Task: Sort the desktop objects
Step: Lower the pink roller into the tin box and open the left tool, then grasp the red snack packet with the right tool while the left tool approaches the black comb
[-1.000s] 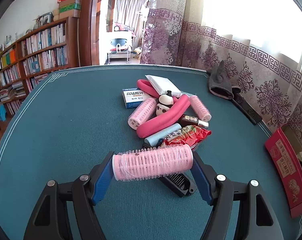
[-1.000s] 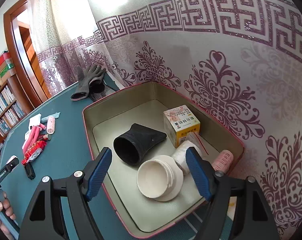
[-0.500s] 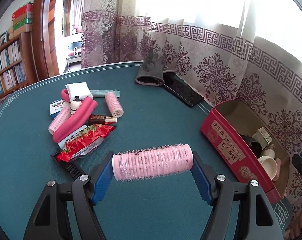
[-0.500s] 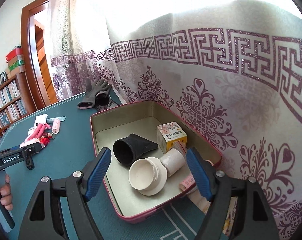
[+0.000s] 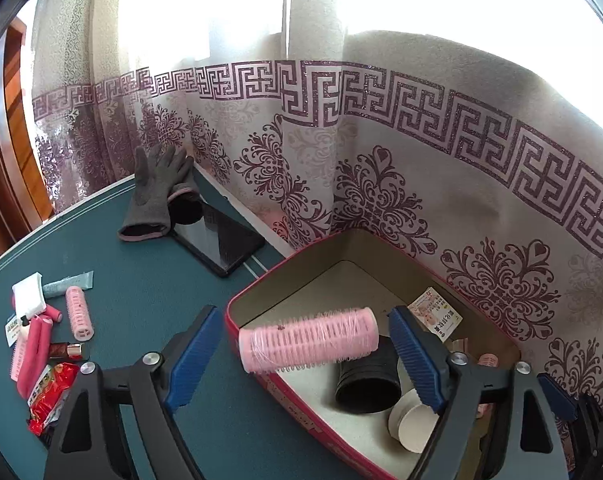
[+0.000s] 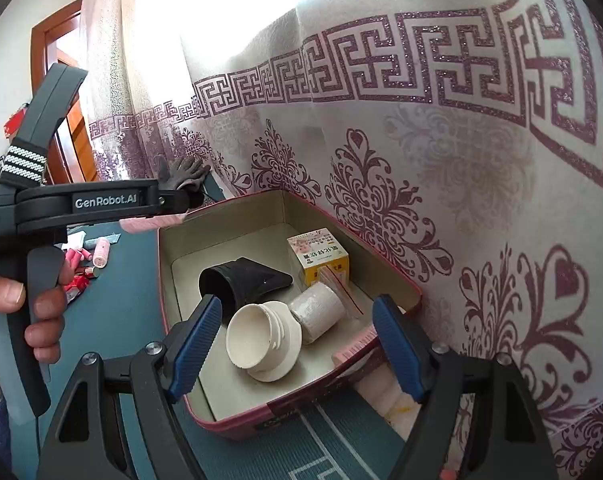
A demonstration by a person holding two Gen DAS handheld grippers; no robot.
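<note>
A pink hair roller [image 5: 308, 339] is seen between the parted jaws of the left gripper [image 5: 301, 354], above the red box [image 5: 261, 296]. The right gripper [image 6: 297, 344] is held agape and unladen. Only the left view shows the far tabletop [image 5: 141, 292] clutter.

The red box [image 5: 261, 364] stood open-topped at the counter [image 5: 149, 292] edge against the curtain [image 5: 381, 160], which closed off its far side. Inside, a black nozzle [image 6: 241, 280], white jar [image 6: 261, 340], paper roll [image 6: 321, 308] and yellow carton [image 6: 321, 256] crowded the near half; the floor toward the far corner [image 6: 229, 240] lay bare. Over the box's counter-side rim hung a pink roller [image 5: 307, 338] between the left jaws. Green counter between box and the clutter pile [image 5: 41, 340] was open, a dark tablet [image 5: 221, 240] and grey glove [image 5: 153, 196] lining the curtain edge
</note>
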